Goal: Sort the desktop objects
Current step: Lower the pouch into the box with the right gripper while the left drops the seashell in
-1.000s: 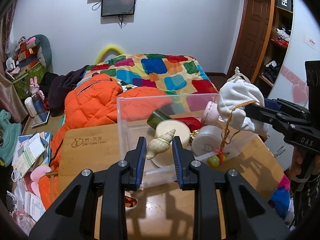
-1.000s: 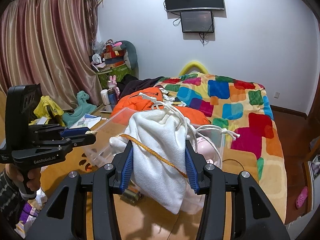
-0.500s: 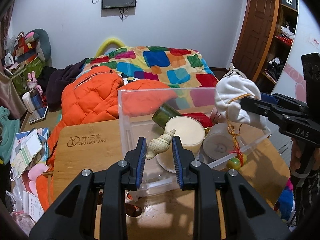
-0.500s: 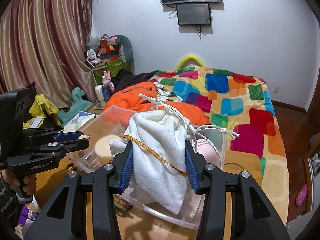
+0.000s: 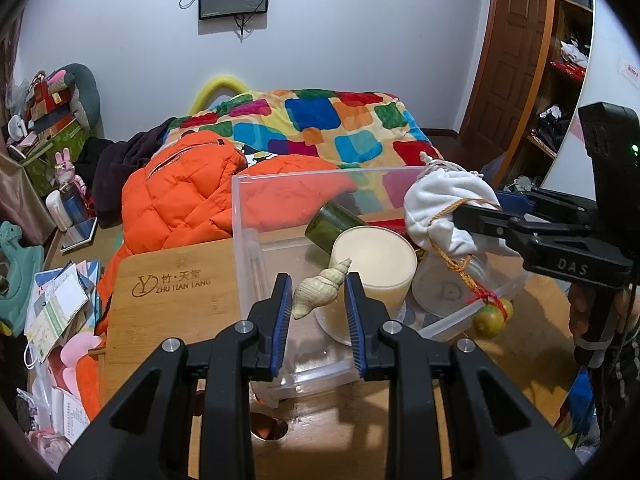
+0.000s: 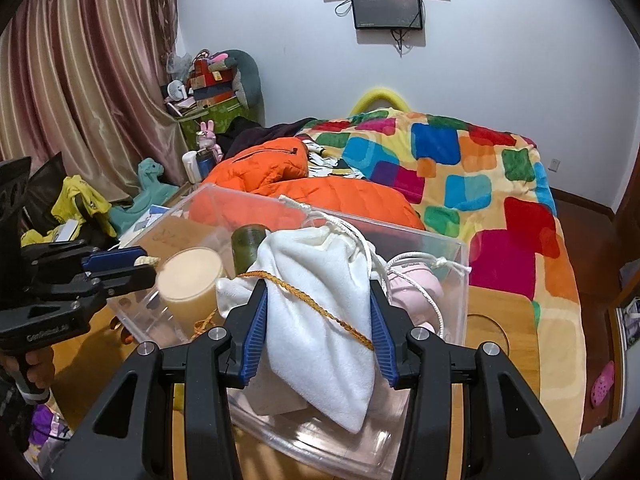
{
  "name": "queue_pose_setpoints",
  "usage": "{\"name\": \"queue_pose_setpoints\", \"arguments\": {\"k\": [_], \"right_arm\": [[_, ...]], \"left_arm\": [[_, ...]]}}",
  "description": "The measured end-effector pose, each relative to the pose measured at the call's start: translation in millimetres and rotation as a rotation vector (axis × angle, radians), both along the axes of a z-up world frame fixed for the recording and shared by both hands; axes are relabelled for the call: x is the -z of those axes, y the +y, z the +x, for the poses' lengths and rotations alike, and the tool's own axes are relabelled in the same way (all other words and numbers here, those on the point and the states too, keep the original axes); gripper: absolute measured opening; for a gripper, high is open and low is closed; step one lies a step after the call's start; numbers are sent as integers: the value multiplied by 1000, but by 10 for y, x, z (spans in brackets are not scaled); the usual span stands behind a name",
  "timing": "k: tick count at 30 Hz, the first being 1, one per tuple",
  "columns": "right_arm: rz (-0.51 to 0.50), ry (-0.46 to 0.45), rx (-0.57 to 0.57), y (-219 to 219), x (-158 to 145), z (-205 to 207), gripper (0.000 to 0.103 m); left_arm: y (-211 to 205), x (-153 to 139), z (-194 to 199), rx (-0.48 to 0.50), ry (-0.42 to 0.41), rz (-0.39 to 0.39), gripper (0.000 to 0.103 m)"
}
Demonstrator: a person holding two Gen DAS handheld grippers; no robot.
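Observation:
My left gripper (image 5: 316, 312) is shut on a cream spiral seashell (image 5: 320, 286), held over the clear plastic box (image 5: 280, 184) on the bamboo table. My right gripper (image 6: 318, 328) is shut on a white drawstring pouch (image 6: 320, 312) wrapped with an orange cord, above the box's right side (image 6: 452, 240). In the left wrist view the pouch (image 5: 444, 204) hangs from the right gripper (image 5: 480, 216), with a small green-orange fruit (image 5: 490, 316) dangling on the cord. Inside the box lie a cream round lid (image 5: 374, 256), a dark green cylinder (image 5: 332, 226), a pink item (image 6: 416, 284) and a clear round tub (image 5: 448, 288).
The bamboo table (image 5: 176, 292) stands beside a bed with a colourful quilt (image 5: 320, 120) and an orange jacket (image 5: 180, 200). Papers and toys (image 5: 56, 304) crowd the floor at left. A round hole (image 5: 268, 428) is cut in the table near my left gripper.
Both grippers have sunk toward the box with their loads; the pouch now hangs lower over the box's right side. Neither grip has changed.

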State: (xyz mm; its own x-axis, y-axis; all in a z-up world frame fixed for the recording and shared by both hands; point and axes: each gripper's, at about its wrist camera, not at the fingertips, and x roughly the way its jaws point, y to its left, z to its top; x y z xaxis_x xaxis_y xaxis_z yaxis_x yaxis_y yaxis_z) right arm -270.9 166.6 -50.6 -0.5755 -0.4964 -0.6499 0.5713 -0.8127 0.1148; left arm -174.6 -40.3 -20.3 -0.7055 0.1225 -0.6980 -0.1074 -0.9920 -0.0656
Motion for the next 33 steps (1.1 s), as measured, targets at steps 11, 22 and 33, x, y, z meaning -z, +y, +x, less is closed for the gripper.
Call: {"name": "queue_pose_setpoints", "arguments": {"k": [11,22,33], "right_arm": [[26,1,5,-49,61,-45,43],[24,-13,17,-22,39,15,49],[26,-1,-5,41,-50,292,61]], "left_arm": [[29,14,28,9,8,-25,26],[86,19,58,7,19,-53,33],[163,-41,142,-3,45,-86,54]]}}
